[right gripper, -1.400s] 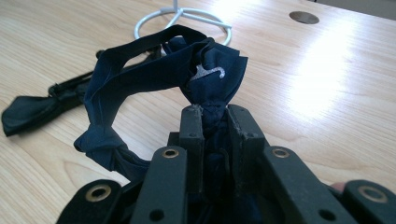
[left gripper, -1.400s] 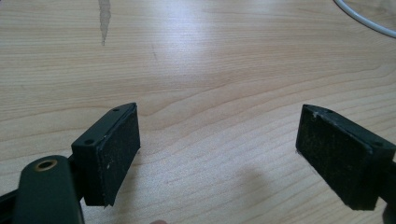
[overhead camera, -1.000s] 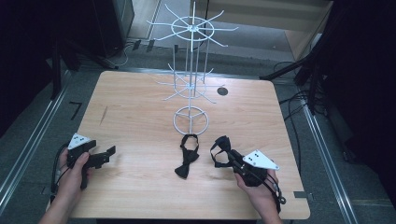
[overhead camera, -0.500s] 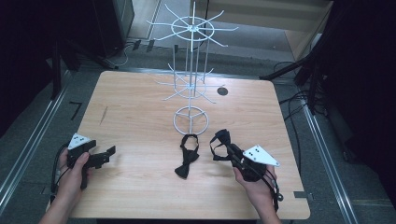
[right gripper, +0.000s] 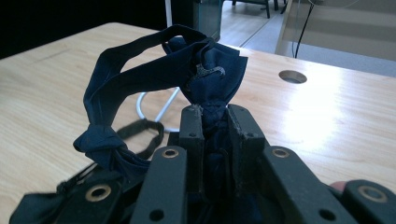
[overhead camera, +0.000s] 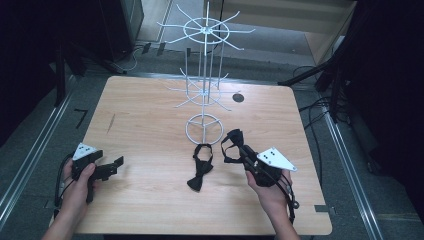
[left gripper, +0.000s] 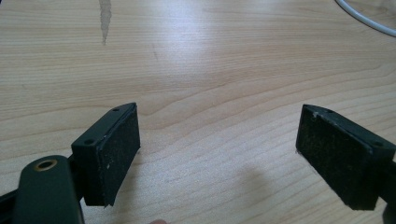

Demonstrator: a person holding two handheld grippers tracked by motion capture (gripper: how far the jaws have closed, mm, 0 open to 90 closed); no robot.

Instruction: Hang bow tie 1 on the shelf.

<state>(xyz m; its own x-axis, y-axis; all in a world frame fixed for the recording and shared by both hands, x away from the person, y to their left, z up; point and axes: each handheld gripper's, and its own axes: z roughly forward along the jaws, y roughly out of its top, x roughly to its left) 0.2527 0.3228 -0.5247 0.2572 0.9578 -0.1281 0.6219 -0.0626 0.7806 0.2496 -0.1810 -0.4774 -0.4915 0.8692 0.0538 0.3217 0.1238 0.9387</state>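
A pale wooden table (overhead camera: 150, 125) with rounded corners stands on a grey floor, and a person's forearms reach in over its near edge. Toward the far middle of the table rises a white wire display rack (overhead camera: 205, 90), a thin pole with spoked rings of hooks at two heights and a circular wire base resting on the wood. A small round cable hole (overhead camera: 238, 97) sits in the tabletop to the right of the rack.

The right gripper (overhead camera: 240, 150) is held above the table near the rack's base, its jaws pinched narrow on a dark navy bow tie (right gripper: 205, 70) (the cloth is squeezed between the two pads, and its strap loops up and out to one side). The left gripper (overhead camera: 112, 167) rests low near the table's left front corner, its pads (left gripper: 114, 154) standing wide apart over bare wood with nothing between them.

A second bow tie (overhead camera: 200, 172), black, lies flat on the table between the two hands, just in front of the rack's base.
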